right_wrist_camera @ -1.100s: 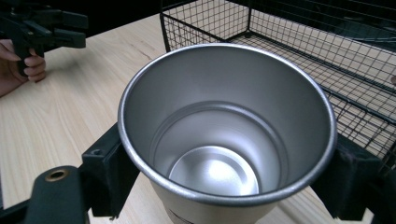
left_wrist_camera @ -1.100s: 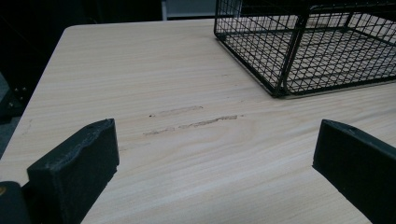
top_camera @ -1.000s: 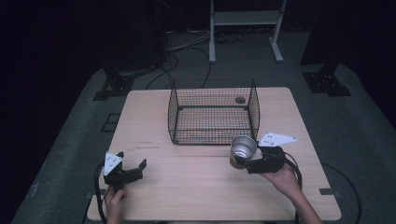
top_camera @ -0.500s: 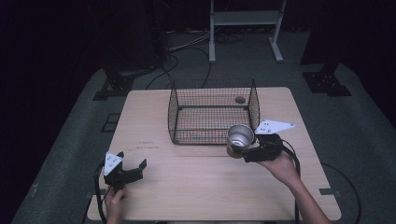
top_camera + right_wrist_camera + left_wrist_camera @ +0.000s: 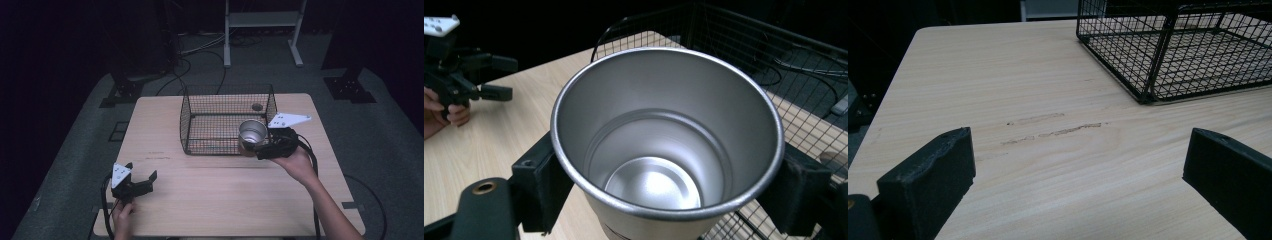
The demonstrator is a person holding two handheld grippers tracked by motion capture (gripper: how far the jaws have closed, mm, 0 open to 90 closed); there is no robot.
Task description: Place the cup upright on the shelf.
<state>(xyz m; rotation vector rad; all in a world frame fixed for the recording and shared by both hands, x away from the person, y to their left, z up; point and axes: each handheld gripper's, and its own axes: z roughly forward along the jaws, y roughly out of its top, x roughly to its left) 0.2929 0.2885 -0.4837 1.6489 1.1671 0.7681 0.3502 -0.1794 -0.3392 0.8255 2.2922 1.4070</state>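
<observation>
The right gripper (image 5: 256,149) has its two black jaws closed against opposite sides of a steel cup (image 5: 252,134), pressing the wall just under the rim; the right gripper view shows the cup (image 5: 664,150) upright, mouth open to the camera, empty and shiny inside. The person's right hand (image 5: 295,161) holds this gripper above the table (image 5: 225,200), with the cup at the near right corner of a black wire basket (image 5: 200,125), over its near edge. The basket stands on the far middle of the table, and a small dark round thing (image 5: 257,106) lies in its far right corner; what it is cannot be told. At the near left, the left gripper (image 5: 139,181) has its jaws spread wide with nothing between them, bare wood showing in the gap in the left gripper view (image 5: 1078,185). The left hand (image 5: 122,214) holds it low over the table's near left part, well apart from the basket.
</observation>
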